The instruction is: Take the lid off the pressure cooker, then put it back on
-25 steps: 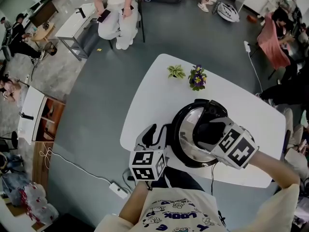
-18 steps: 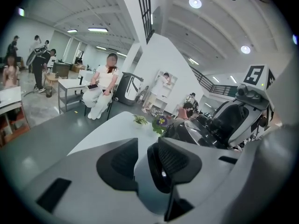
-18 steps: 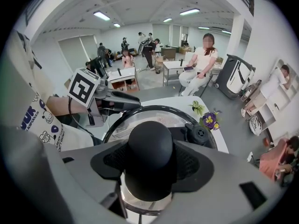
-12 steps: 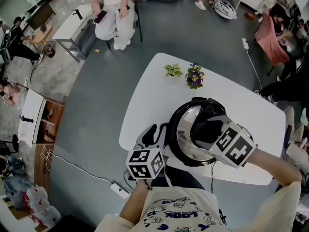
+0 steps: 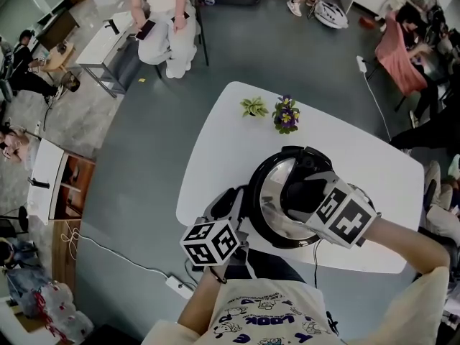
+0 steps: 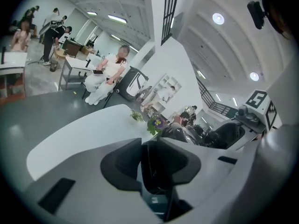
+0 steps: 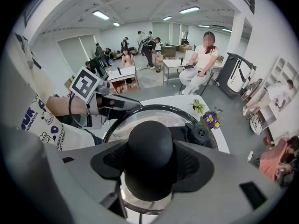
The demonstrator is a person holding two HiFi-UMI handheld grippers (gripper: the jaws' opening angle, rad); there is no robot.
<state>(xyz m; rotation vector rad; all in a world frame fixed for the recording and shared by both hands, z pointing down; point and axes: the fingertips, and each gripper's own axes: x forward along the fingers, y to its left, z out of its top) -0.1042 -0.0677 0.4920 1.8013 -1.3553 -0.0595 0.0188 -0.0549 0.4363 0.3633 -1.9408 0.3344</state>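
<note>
Cooker (image 5: 256, 225) sits by the near edge of the bench (image 5: 215, 142), roughly midway along it, and the lid (image 5: 269, 200) looks seated on it, rim to rim, so I judge the lift has not started. My right gripper (image 7: 150, 171) is over the middle of the lid with its jaws clenched on the black knob (image 7: 150, 143). The knob fills the gap between the pads, one jaw on each side. Gripping there makes sense: it is the only handle on the lid and it sits dead centre, so a straight pull or a twist should keep the lid level.

My left gripper (image 5: 231, 201) is at the near left corner, just beside the cooker's left wall. Its jaws are drawn together and I can make out nothing between them. I read it as parked there to steady the pot if it shifts, without getting in the lid's way. Whether it touches the wall I cannot tell.

The right forearm comes in over the near right corner and angles across the bench, the gripper tipped down onto the lid with its marker cube facing up. The left forearm is tucked close to the body, its gripper low and pointing along the cooker towards the far edge.
</note>
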